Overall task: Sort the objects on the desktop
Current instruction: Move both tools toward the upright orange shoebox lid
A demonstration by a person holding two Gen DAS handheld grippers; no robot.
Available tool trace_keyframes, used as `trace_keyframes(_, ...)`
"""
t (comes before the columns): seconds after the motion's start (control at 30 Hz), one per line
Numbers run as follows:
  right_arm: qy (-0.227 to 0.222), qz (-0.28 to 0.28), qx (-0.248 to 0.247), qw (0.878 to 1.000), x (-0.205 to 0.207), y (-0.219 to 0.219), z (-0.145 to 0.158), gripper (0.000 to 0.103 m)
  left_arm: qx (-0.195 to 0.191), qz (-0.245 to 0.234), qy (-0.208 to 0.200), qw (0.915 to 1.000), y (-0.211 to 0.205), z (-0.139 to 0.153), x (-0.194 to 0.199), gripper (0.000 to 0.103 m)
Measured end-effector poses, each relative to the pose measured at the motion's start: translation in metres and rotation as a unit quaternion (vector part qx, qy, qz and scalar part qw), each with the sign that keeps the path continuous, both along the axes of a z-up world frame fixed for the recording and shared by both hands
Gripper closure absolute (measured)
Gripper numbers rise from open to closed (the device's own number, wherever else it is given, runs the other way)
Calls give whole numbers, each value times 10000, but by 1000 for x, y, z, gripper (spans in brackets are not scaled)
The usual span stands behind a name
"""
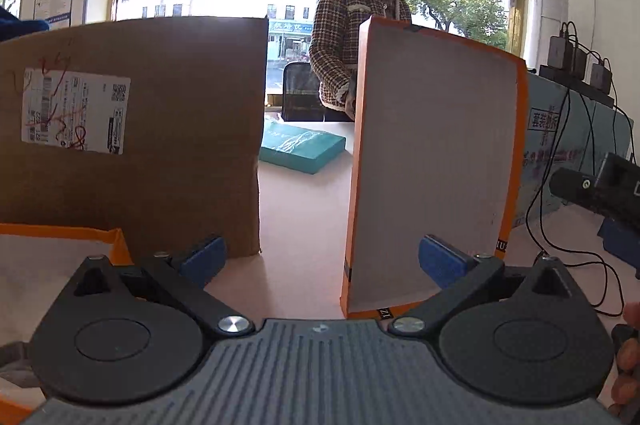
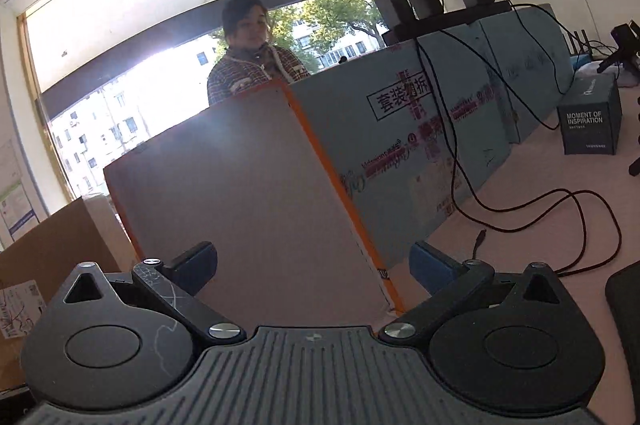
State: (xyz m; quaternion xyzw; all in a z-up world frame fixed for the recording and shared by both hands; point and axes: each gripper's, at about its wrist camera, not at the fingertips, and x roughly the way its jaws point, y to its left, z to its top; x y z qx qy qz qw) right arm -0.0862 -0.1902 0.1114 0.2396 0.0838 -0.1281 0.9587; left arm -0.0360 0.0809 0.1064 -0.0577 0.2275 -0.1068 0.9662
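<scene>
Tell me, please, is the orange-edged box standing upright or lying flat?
Upright: the orange-edged box stands on its narrow end on the table, its grey face vertical.

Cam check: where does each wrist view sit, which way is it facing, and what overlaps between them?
Left wrist: sits on the left gripper, facing across the desk at the upright orange-edged box and cardboard box; own open fingers and fingertips of a hand show.
Right wrist: sits on the right gripper, facing the same orange-edged box with the blue panel beside it; only own open fingers show.
Shared: orange-edged box, cardboard box, blue panel, a person opposite.
</scene>
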Motion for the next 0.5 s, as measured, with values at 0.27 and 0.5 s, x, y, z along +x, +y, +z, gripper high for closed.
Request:
trace_keyframes(0.27, -39, -139, 57, 9999, 69, -32, -83, 0, 86, 363, 789, 9962, -21, -83, 70, 0)
trace_keyframes(0.5, -261, 198, -960, 9948, 87, -43, -76, 0, 655, 298, 30, 9974, -42, -94, 63, 0)
